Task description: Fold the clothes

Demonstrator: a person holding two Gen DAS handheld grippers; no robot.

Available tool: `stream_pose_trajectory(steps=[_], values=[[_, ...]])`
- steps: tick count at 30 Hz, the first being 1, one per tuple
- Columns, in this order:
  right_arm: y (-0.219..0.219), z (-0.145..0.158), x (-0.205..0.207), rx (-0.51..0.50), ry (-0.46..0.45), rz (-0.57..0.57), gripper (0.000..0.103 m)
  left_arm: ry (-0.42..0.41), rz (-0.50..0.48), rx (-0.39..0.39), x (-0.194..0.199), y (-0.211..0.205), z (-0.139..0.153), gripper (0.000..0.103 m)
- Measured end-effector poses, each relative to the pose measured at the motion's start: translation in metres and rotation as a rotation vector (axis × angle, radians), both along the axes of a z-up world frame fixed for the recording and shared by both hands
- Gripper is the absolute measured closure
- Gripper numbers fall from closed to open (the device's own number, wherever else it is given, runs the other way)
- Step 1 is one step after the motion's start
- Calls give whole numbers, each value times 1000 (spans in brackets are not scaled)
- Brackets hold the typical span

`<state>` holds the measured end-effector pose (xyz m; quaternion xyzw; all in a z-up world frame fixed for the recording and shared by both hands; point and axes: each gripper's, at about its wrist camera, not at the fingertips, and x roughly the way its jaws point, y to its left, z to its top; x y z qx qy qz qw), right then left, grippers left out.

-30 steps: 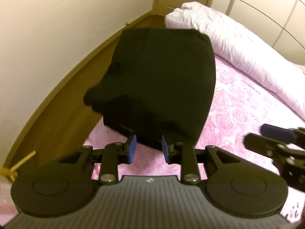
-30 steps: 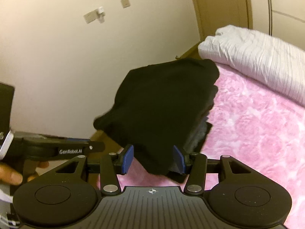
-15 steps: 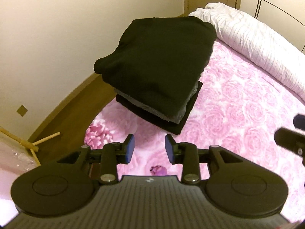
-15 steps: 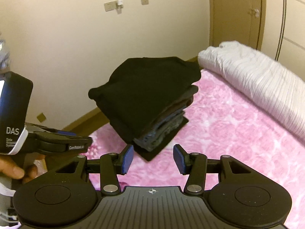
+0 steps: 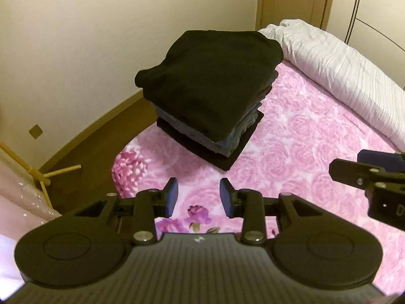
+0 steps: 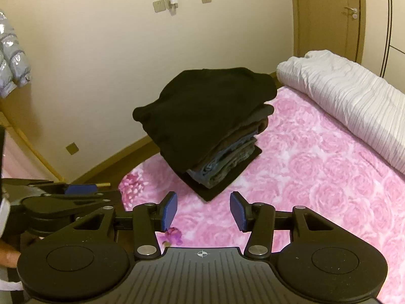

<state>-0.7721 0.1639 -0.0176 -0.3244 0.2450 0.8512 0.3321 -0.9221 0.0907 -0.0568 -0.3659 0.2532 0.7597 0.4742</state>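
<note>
A stack of folded clothes (image 5: 210, 96) sits near the far left corner of the bed, with a folded black garment on top and grey, blue and black pieces under it. It also shows in the right wrist view (image 6: 210, 124). My left gripper (image 5: 198, 197) is open and empty, a short way back from the stack over the pink cover. My right gripper (image 6: 203, 211) is open and empty, also back from the stack. Each gripper shows at the edge of the other's view: the right one (image 5: 367, 169), the left one (image 6: 73, 192).
The bed has a pink rose-patterned cover (image 5: 303, 152). A rolled white duvet (image 5: 341, 76) lies along the far right side. Wooden floor (image 5: 88, 152) and a wall lie left of the bed. A wooden rack leg (image 5: 50, 177) stands at the left. A door (image 6: 329, 15) is behind.
Both grippers have pulled back and up from the black garment, which was between the fingers a second ago. It now lies on top of the stack, free of both grippers.
</note>
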Motion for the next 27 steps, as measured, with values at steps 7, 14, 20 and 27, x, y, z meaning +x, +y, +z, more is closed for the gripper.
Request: stream_pose_trajectory(steps=[7,14,20,27], values=[[14,-11,-10,-7,-70,49,54,-41,15,12,0,4,-9,71],[35,-25,-19,-31,-127,47,54,-70,16,-5,-6,21,-15,71],[56,-36,-24,-66,-154,33,54,-103,20,-26,-15,37,-23,71],[73,-46,-35,-97,-169,37,54,-116,28,-48,-23,48,-33,71]])
